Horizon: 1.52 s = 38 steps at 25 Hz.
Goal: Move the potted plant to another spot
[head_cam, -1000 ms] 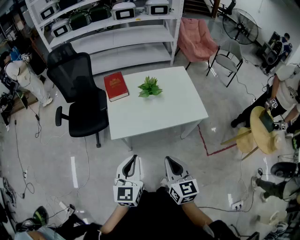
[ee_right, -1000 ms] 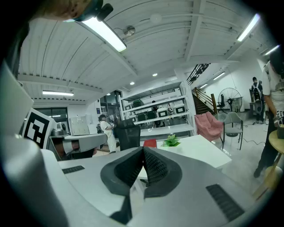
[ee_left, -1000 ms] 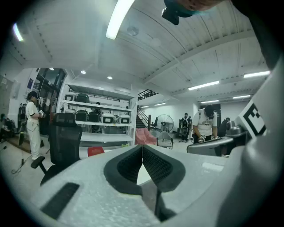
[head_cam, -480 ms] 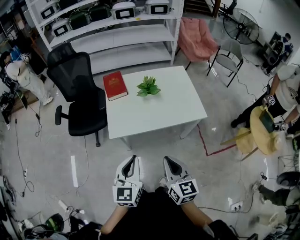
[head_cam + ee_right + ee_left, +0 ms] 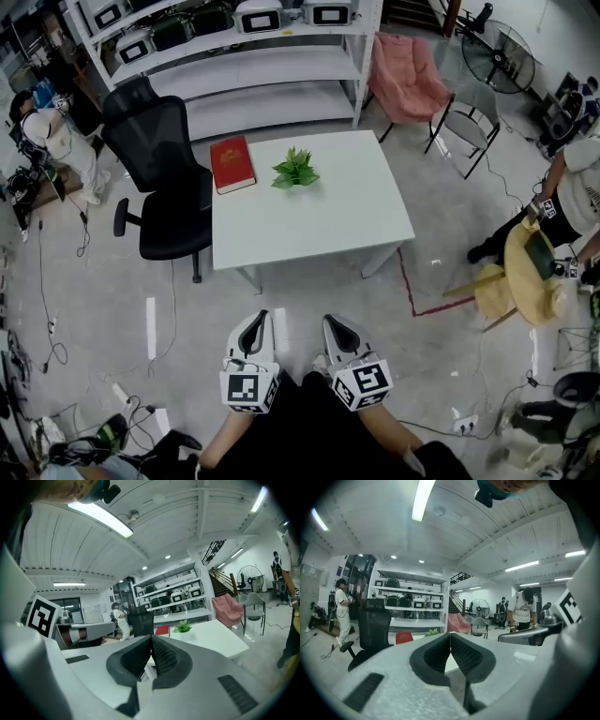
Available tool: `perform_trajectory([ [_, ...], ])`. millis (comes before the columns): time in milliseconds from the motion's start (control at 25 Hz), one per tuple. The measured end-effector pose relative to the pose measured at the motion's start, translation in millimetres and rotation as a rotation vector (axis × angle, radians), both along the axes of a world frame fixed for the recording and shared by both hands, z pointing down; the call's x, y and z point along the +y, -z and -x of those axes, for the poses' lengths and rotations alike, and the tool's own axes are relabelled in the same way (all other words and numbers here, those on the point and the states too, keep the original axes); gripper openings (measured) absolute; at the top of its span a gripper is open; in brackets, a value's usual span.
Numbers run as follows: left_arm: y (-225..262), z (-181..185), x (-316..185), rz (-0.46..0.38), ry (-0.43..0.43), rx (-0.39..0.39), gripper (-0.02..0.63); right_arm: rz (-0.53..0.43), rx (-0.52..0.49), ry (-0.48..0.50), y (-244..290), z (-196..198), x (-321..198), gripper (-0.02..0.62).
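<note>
Currently, left gripper (image 5: 260, 317): jaws pressed together, the dark ribbed pads meeting at one seam with nothing between them; it is held low in front of the person, over bare floor and well short of the table.
Right gripper (image 5: 330, 322): jaws likewise closed pad to pad and empty; it is held just right of the left gripper, both pointing toward the table.
Marker cubes: each gripper carries a white cube (image 5: 248, 389) with black square patterns, at its near end.
Potted plant (image 5: 295, 170): a small plant with bright green pointed leaves spreading outward; from above the leaves cover the pot. It stands upright on the far part of the white table (image 5: 319, 220), near the far edge and a little left of middle, untouched by either gripper.
Red book (image 5: 232, 163): lies flat at the table's far left corner, just left of the plant and apart from it.
Writing: the book cover bears a gold mark, too small to read; no other label can be made out.
Surroundings: a black office chair (image 5: 159, 169) stands left of the table, white shelving (image 5: 253, 70) beyond it, and a pink chair (image 5: 405, 80) far right.
</note>
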<state>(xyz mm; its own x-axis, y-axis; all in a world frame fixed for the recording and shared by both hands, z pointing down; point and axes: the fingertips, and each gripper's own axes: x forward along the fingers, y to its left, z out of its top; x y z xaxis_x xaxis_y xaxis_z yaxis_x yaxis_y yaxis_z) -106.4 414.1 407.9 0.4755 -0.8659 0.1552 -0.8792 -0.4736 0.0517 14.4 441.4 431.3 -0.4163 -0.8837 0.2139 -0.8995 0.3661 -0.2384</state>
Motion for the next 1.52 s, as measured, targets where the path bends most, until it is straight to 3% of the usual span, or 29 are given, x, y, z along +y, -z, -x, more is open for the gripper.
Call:
perform_trajectory([
  [560,-19,-27,-20,0.036,0.039,-0.011,0.017,0.018,-0.014,0.028,-18,-35,-34,0.012],
  [920,-29,-27,-109,0.051,0.008,0.019,0.017,0.043,0.017,-0.018,-27,-37,-113,0.012],
  [1520,-30,-17,-286,0.096,-0.149,0.017,0.017,0.081,0.058,-0.150,-17,-20,-283,0.012],
])
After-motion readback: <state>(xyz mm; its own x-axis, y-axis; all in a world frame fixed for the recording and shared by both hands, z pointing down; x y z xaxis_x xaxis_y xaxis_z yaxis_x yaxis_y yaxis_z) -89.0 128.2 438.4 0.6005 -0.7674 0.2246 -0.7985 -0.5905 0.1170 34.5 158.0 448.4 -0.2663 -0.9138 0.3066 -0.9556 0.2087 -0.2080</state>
